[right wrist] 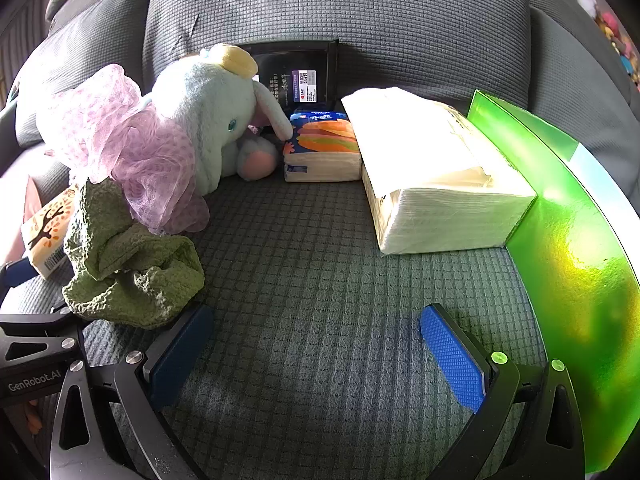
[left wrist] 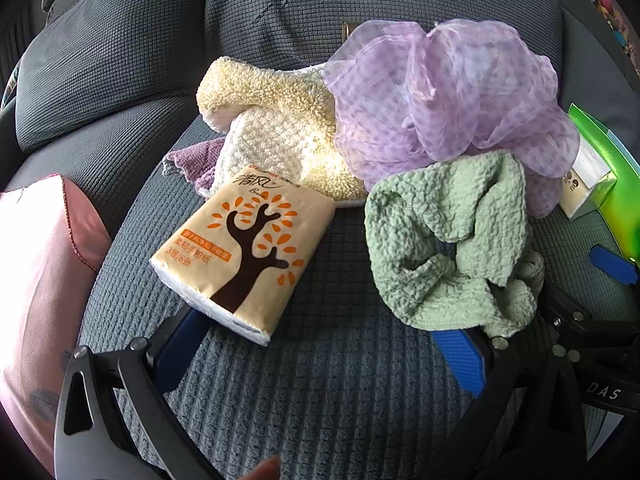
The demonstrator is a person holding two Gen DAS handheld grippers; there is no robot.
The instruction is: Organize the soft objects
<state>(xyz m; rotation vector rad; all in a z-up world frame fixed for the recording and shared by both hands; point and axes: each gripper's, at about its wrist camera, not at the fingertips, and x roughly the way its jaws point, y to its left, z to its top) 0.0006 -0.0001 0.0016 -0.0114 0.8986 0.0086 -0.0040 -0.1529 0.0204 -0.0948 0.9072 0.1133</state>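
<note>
On a grey sofa seat lies a heap of soft things. In the left wrist view a tissue pack with a tree print [left wrist: 244,256] lies near my left gripper [left wrist: 320,356], which is open with only bare seat between its blue pads. Beyond it are a cream towel [left wrist: 264,120], a purple cloth [left wrist: 196,164], a lilac mesh bath puff [left wrist: 452,104] and a crumpled green cloth [left wrist: 448,240]. In the right wrist view my right gripper [right wrist: 316,356] is open over bare cushion. The green cloth [right wrist: 128,264] touches its left finger. A plush elephant [right wrist: 208,120] leans behind the puff [right wrist: 132,144].
A large white tissue pack [right wrist: 436,176] and a small blue-and-orange tissue pack [right wrist: 324,148] lie at the right. A green box [right wrist: 576,240] stands along the right edge. A dark box [right wrist: 296,76] leans on the back cushion [right wrist: 360,20]. A pink pillow [left wrist: 36,280] sits at the left.
</note>
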